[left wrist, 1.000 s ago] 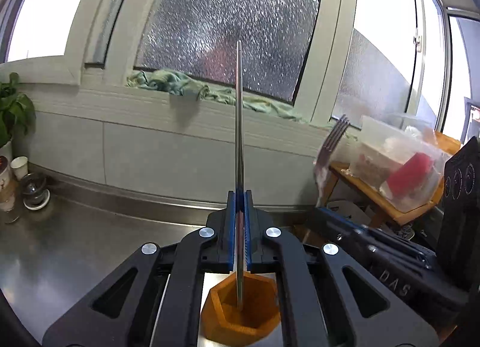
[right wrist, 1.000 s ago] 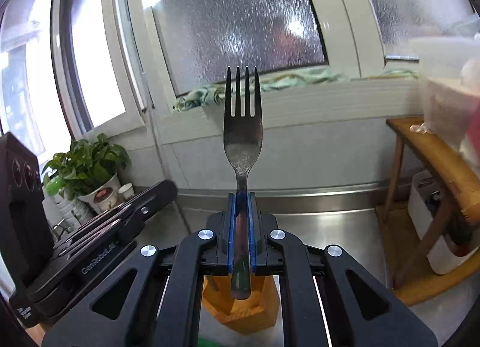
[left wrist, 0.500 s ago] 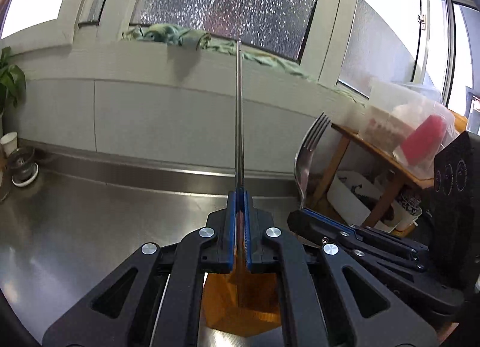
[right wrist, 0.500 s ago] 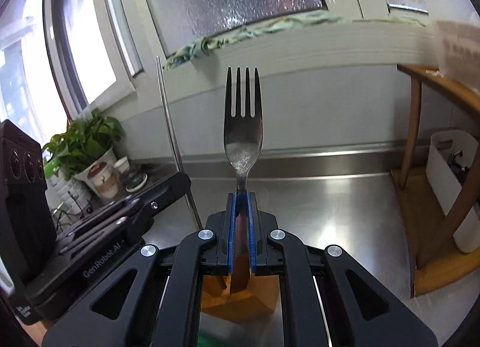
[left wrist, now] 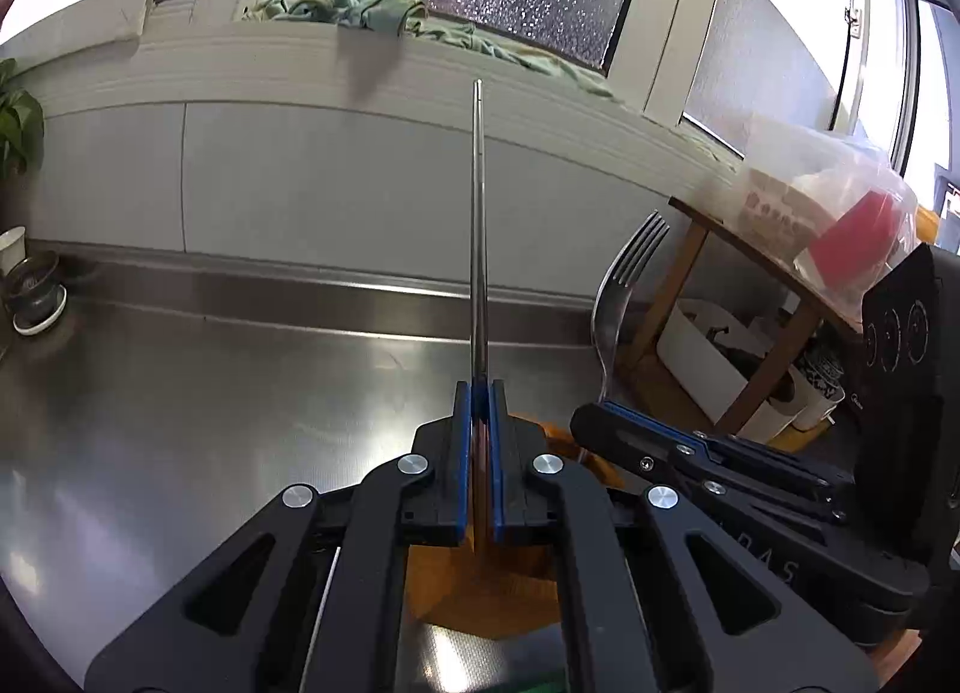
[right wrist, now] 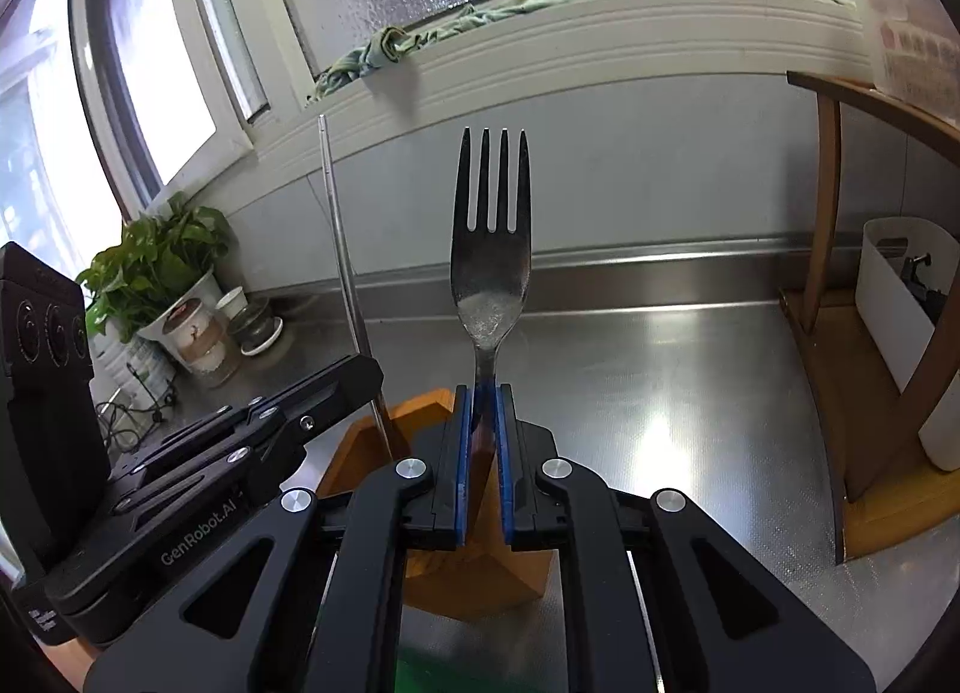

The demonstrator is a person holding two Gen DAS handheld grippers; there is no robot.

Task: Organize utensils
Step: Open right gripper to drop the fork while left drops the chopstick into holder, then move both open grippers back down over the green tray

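Note:
My left gripper (left wrist: 478,393) is shut on a thin steel utensil seen edge-on (left wrist: 478,225), held upright with its lower end inside the orange hexagonal holder (left wrist: 480,591) below the fingers. My right gripper (right wrist: 482,399) holds a steel fork (right wrist: 492,249) upright, tines up, its handle going down into the same orange holder (right wrist: 480,579); a small gap shows between the right fingers lower down. The fork (left wrist: 624,285) and right gripper (left wrist: 612,423) show at right in the left wrist view. The left gripper (right wrist: 372,375) and its utensil (right wrist: 342,237) show at left in the right wrist view.
The holder stands on a steel counter (right wrist: 690,393) against a white wall under frosted windows. A potted plant (right wrist: 162,273) and small cups (left wrist: 36,297) stand at the far left. A wooden stand (right wrist: 828,213) with a white bin (right wrist: 906,297) is at the right.
Both grippers have come down and tilted forward, lowering the fork and the thin utensil deeper into the orange holder. The right fingers have parted slightly.

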